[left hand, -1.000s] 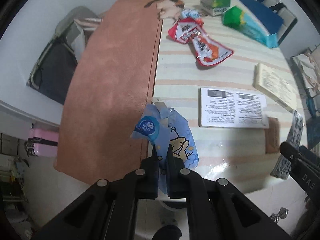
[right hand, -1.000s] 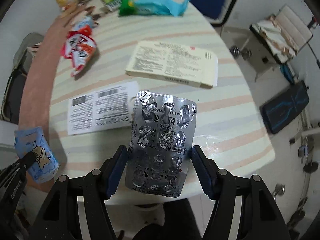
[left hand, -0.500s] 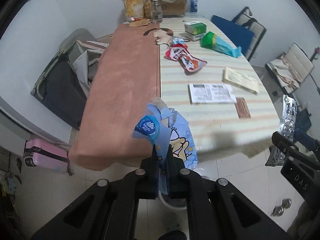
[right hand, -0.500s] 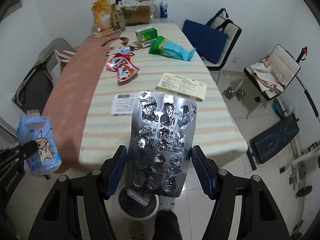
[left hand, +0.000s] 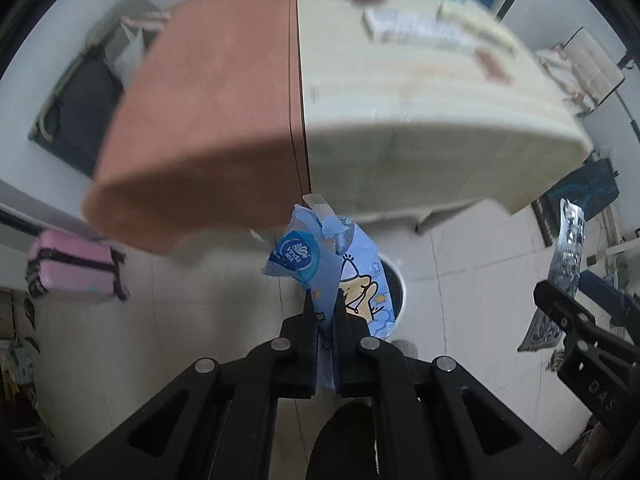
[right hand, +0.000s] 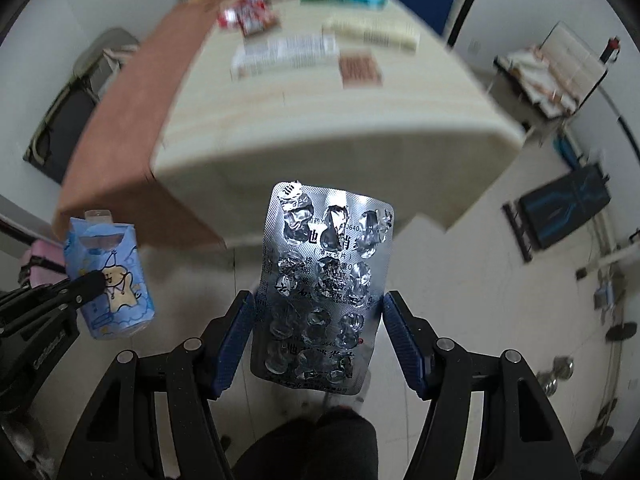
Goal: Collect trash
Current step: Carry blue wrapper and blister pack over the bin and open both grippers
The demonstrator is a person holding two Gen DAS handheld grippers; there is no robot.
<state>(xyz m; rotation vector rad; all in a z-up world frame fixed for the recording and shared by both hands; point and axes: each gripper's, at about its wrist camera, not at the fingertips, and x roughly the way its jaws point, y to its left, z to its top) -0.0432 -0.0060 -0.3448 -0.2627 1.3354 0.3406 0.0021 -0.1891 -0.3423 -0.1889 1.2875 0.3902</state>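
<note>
Both grippers pointed steeply down, off the table (left hand: 420,112): the left gripper (left hand: 322,304), clamped on a blue tissue packet (left hand: 352,280), hung directly over the bin (left hand: 400,292), nearer than the right gripper (right hand: 320,316) pinching an upright blister pack (right hand: 324,280).

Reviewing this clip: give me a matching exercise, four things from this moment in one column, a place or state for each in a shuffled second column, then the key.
Things:
1. blue tissue packet
2. blister pack
3. red snack wrappers
4. pink suitcase

Places or states:
A. lying far back on the table
B. pinched in the left gripper
C. standing on the floor beside the table
D. held between the blue pads of the right gripper

Pairs: 1-B, 2-D, 3-A, 4-C
</note>
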